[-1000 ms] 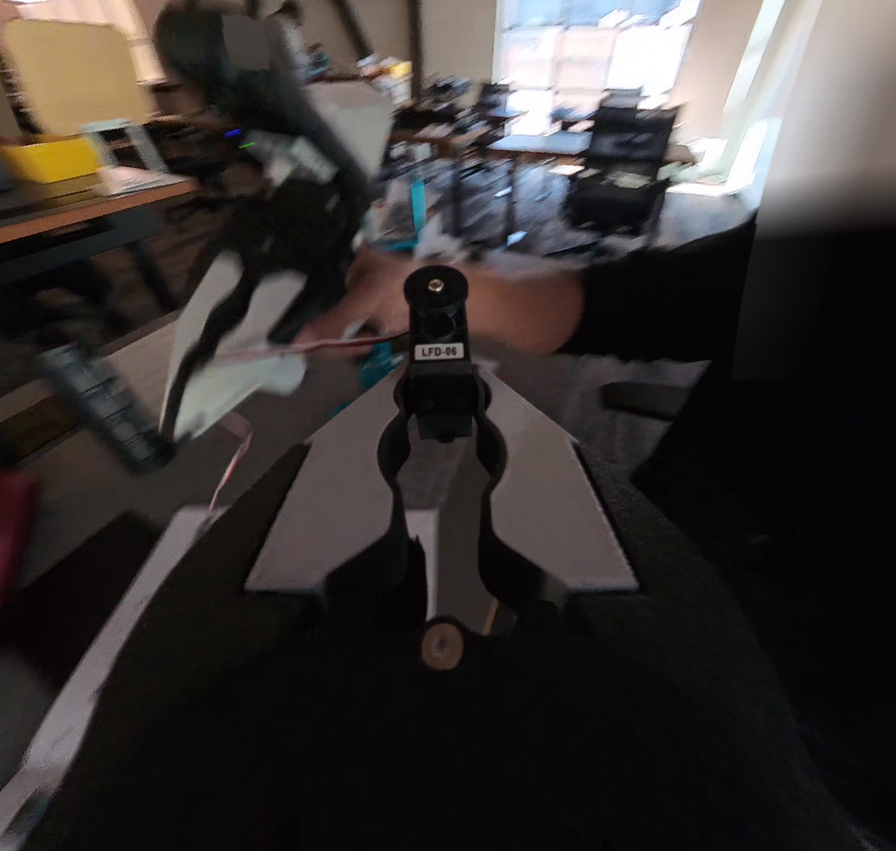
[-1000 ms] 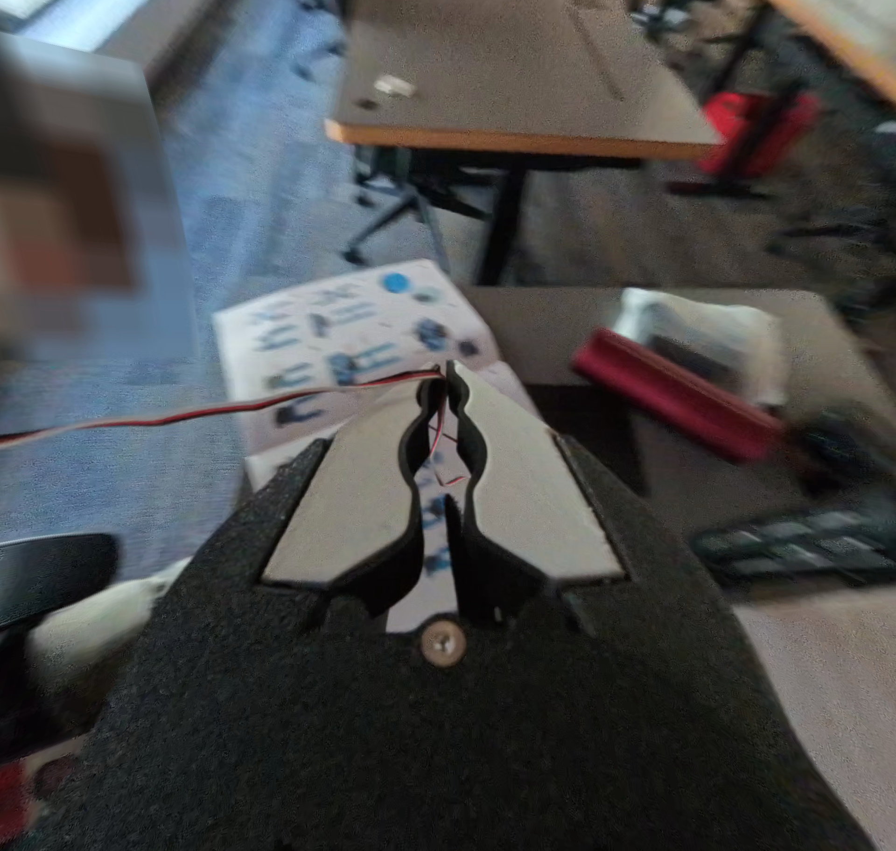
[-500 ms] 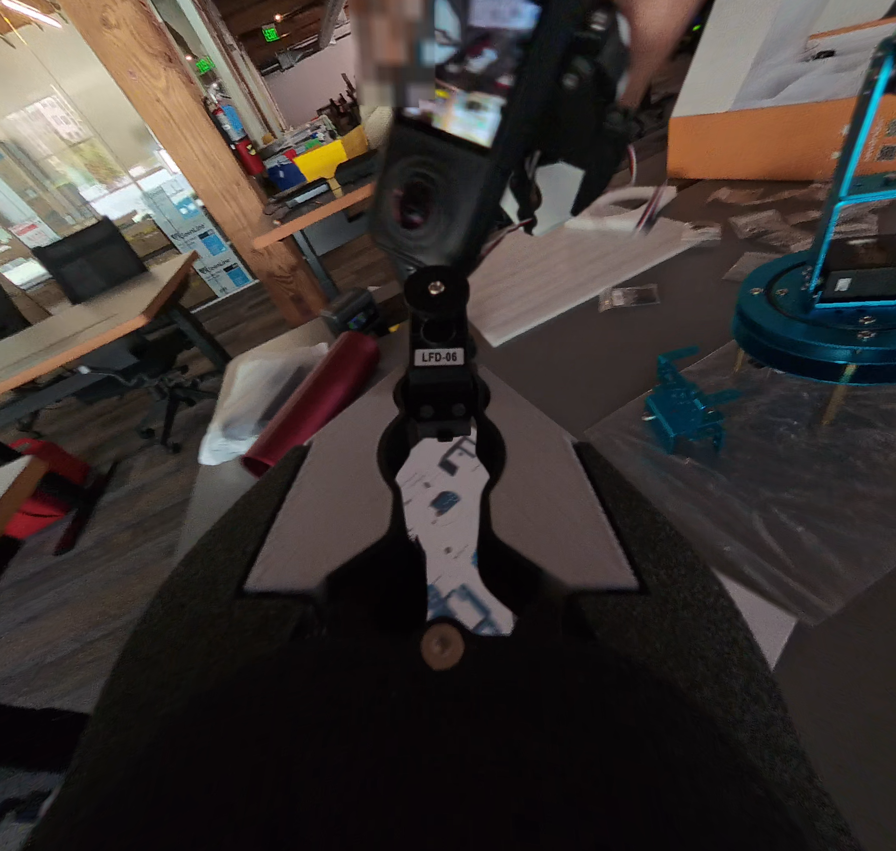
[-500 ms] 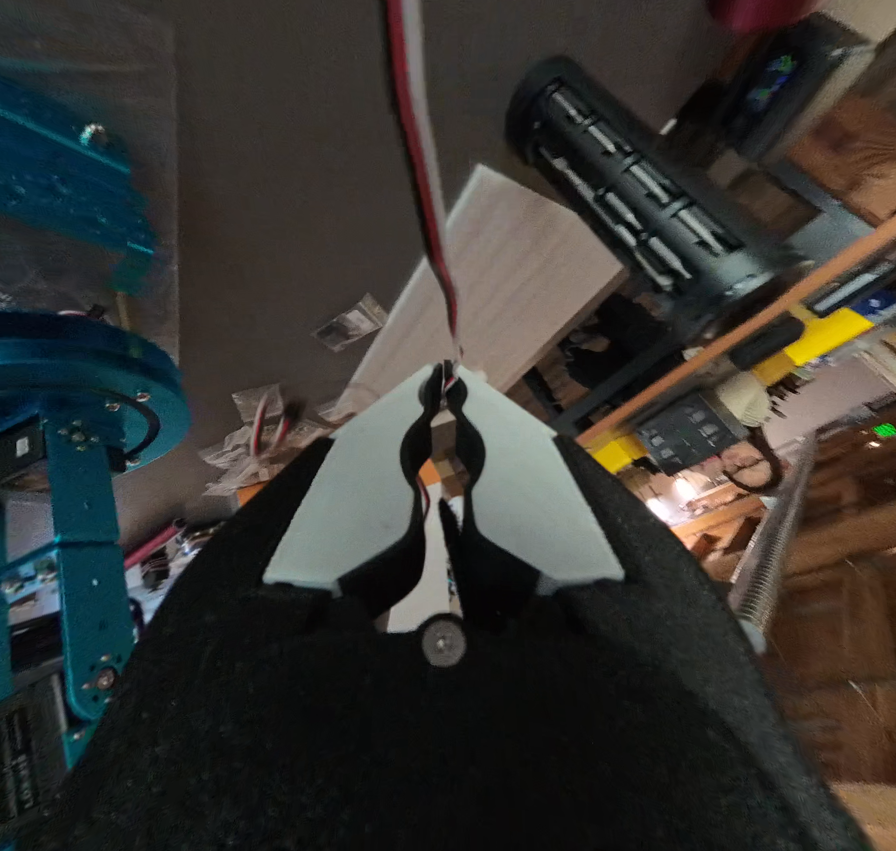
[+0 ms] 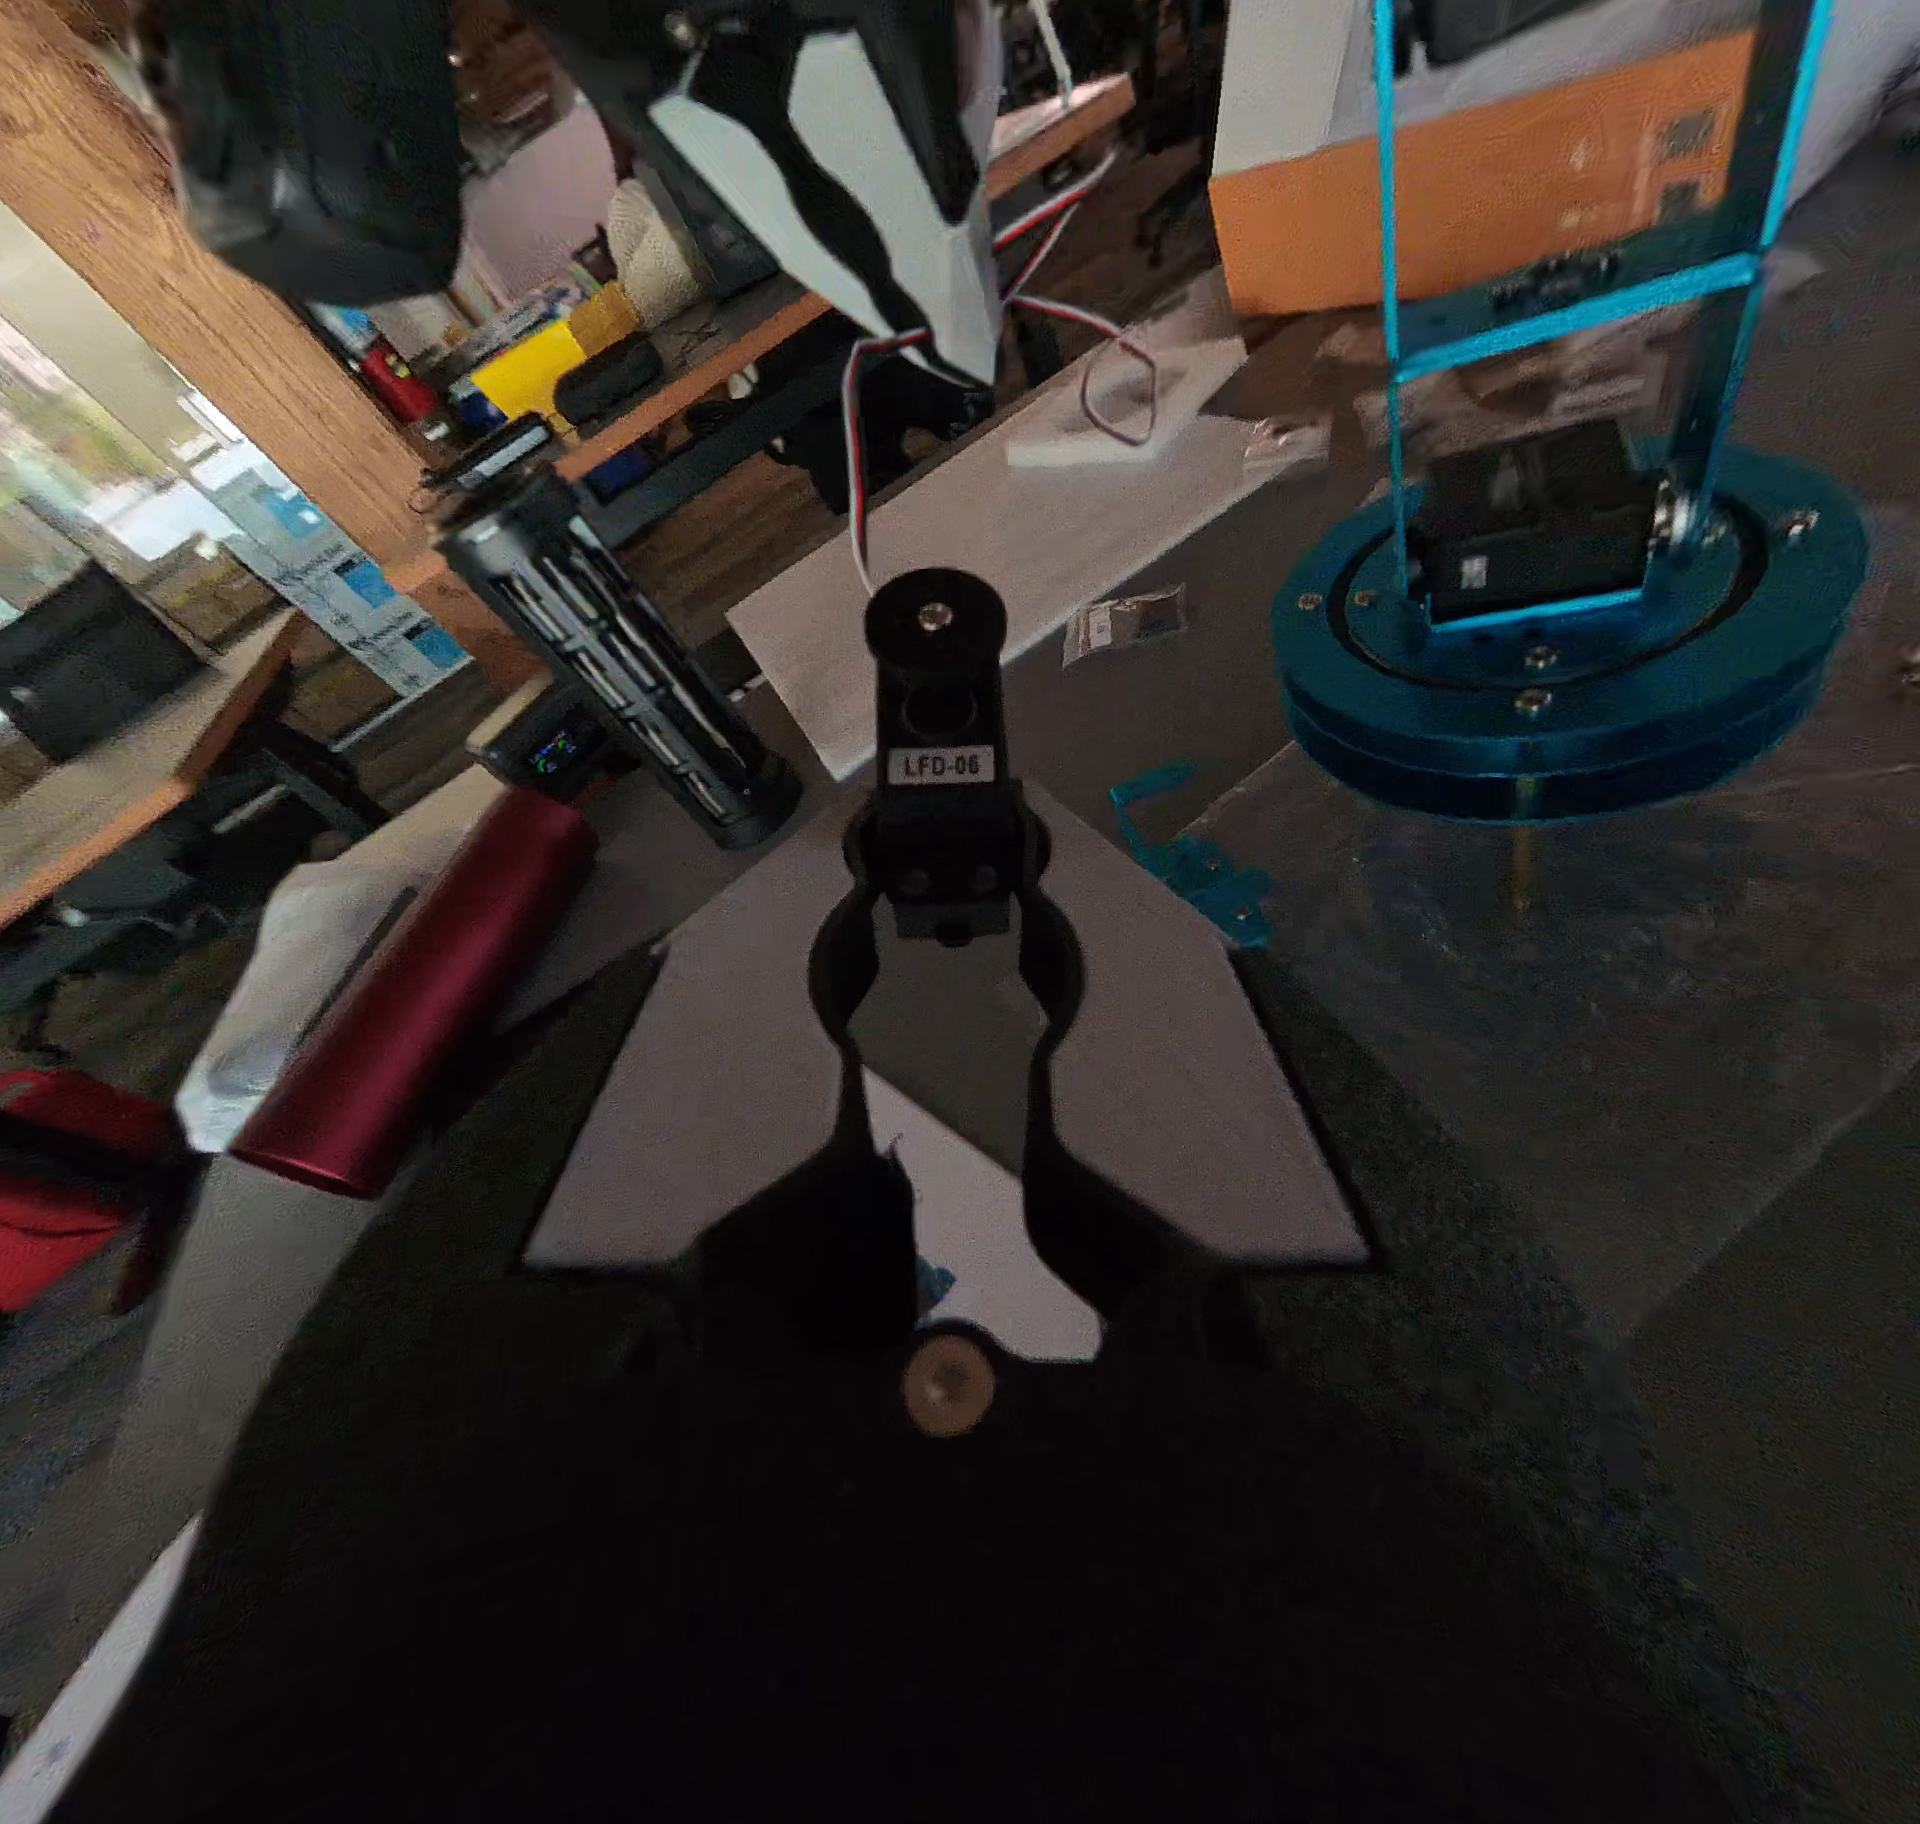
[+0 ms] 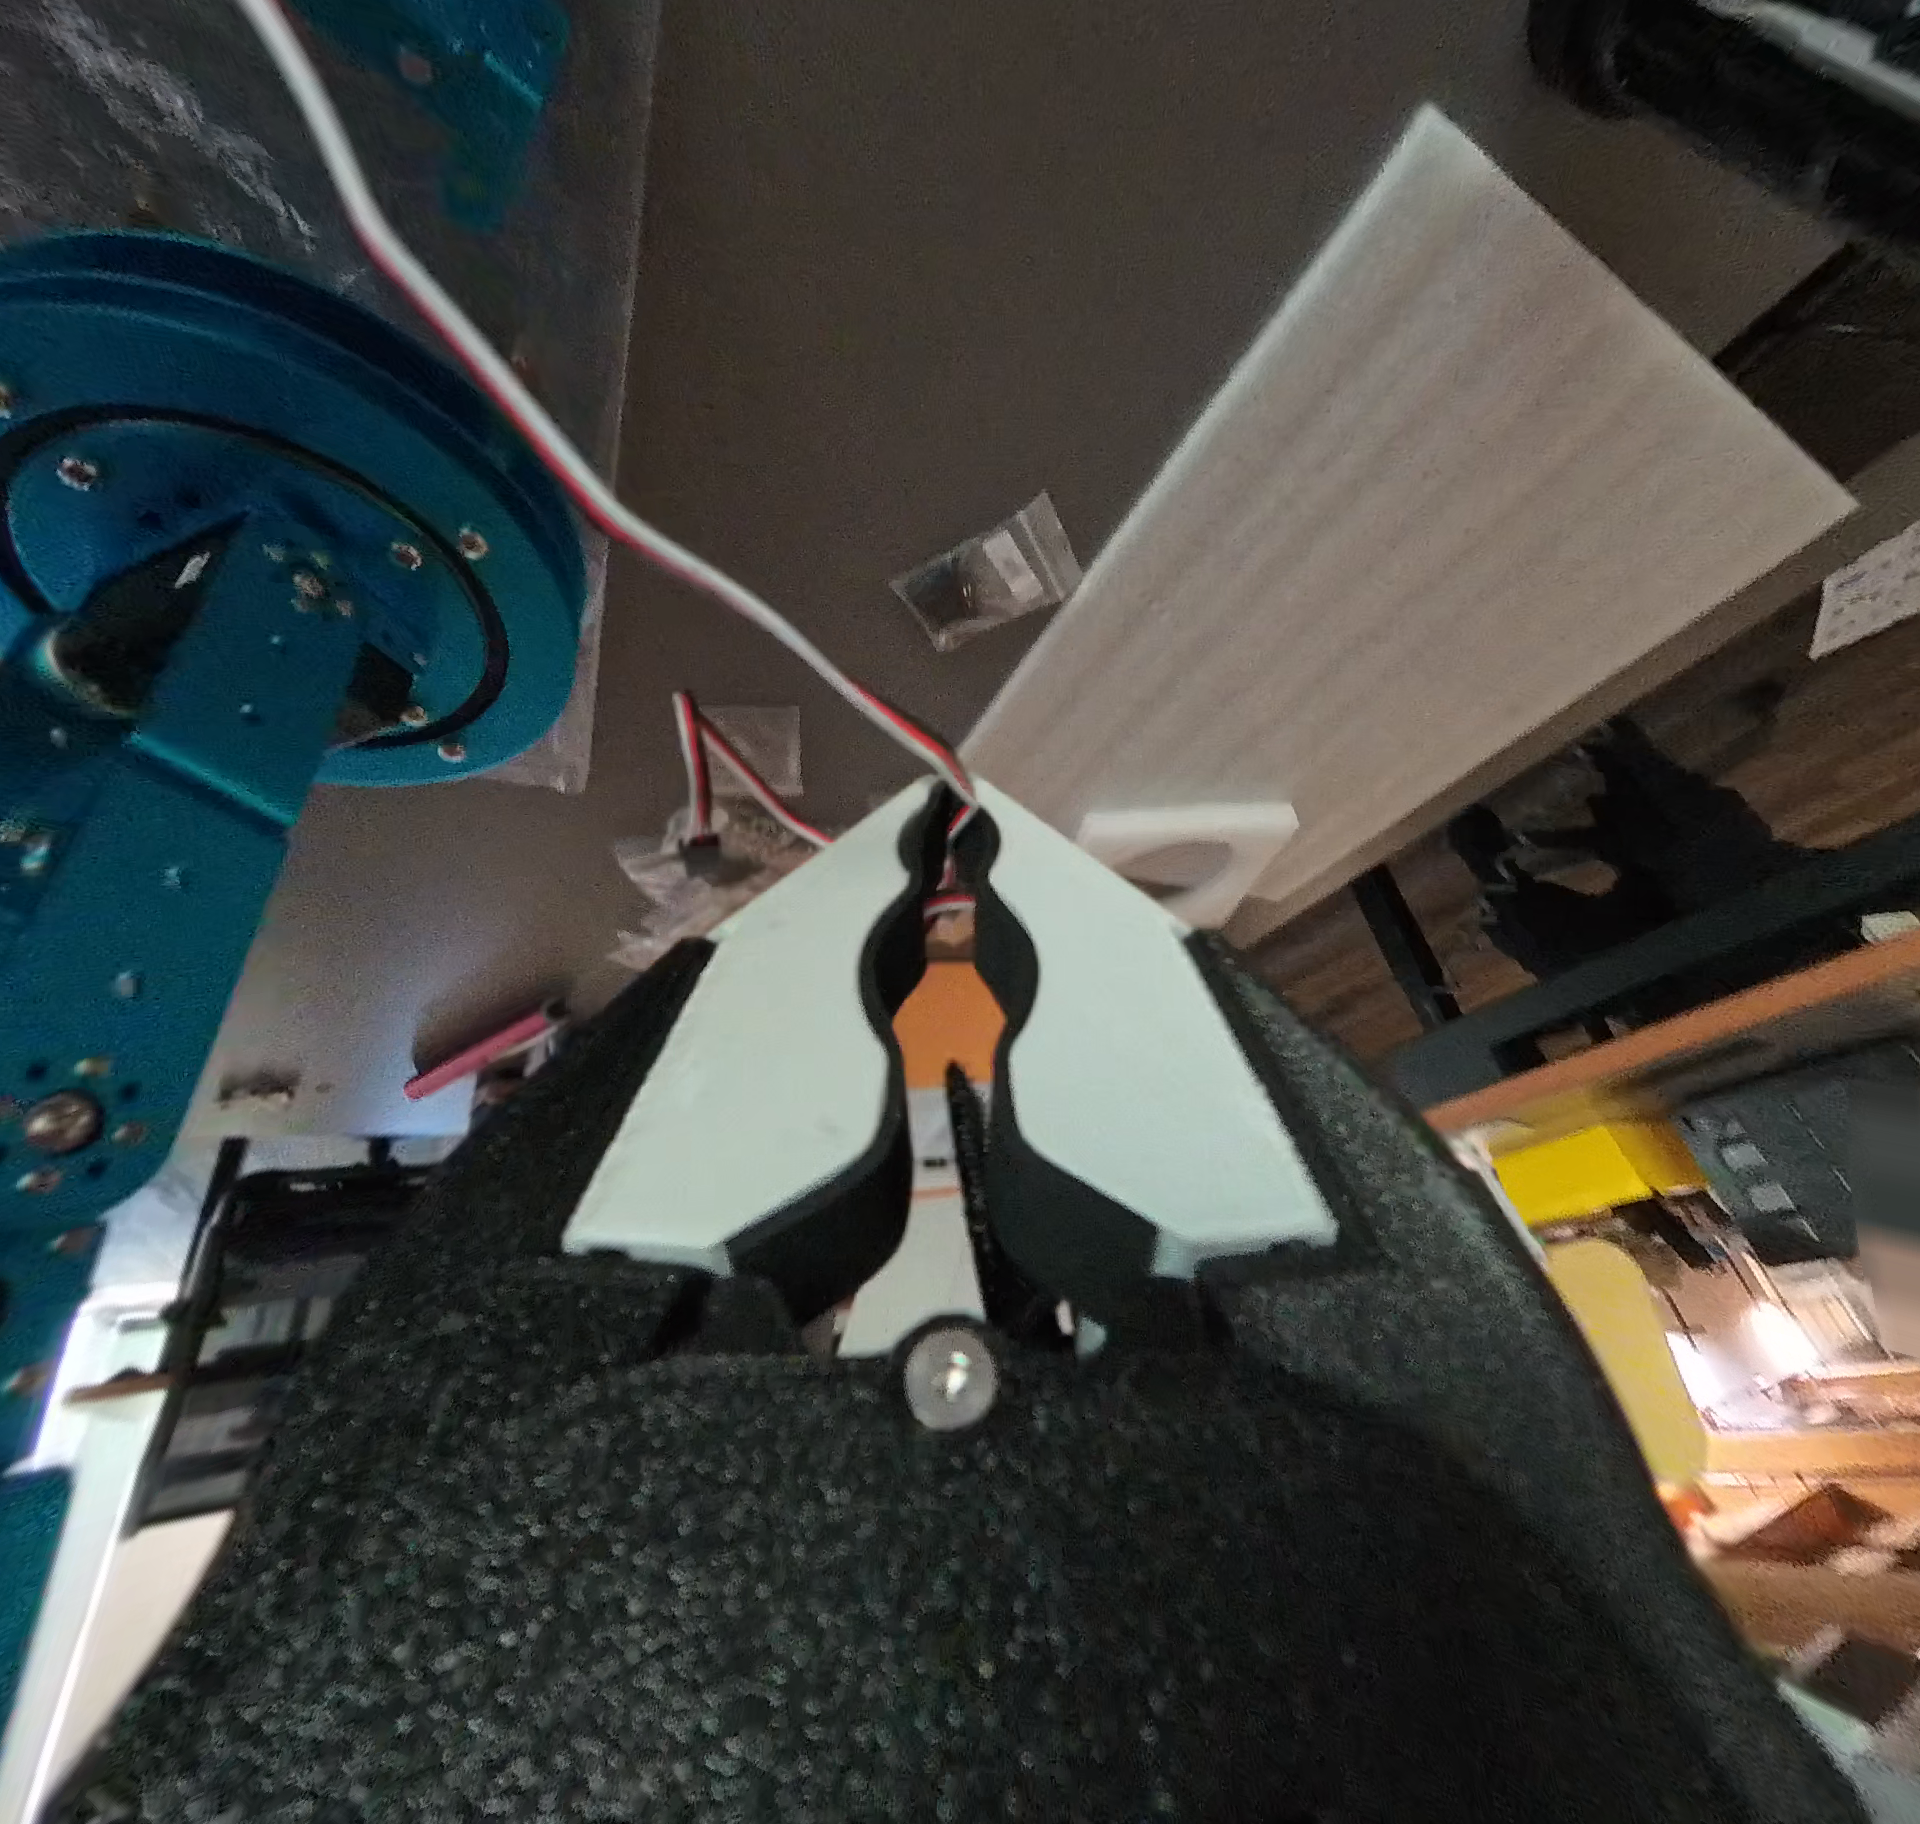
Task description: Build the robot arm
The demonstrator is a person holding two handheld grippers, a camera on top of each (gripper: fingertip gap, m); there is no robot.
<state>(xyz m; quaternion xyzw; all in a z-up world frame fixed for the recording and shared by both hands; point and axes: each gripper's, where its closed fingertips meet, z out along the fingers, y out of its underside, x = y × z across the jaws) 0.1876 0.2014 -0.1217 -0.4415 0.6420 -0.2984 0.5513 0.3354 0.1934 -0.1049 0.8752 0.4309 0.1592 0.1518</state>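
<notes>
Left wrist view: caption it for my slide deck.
Left gripper fingers clamp a black servo; its wire runs to the right gripper.

both grippers look the same build. the left gripper (image 5: 940, 870) has a rough black foam-textured body, two flat pale grey wedge plates on top and wavy black jaws running down the middle, with a brass-coloured screw (image 5: 945, 1392) at the pivot. the right gripper (image 6: 951, 818) has the same grainy black shell and white wedge plates, with a silver screw (image 6: 948, 1387) at its pivot.
</notes>
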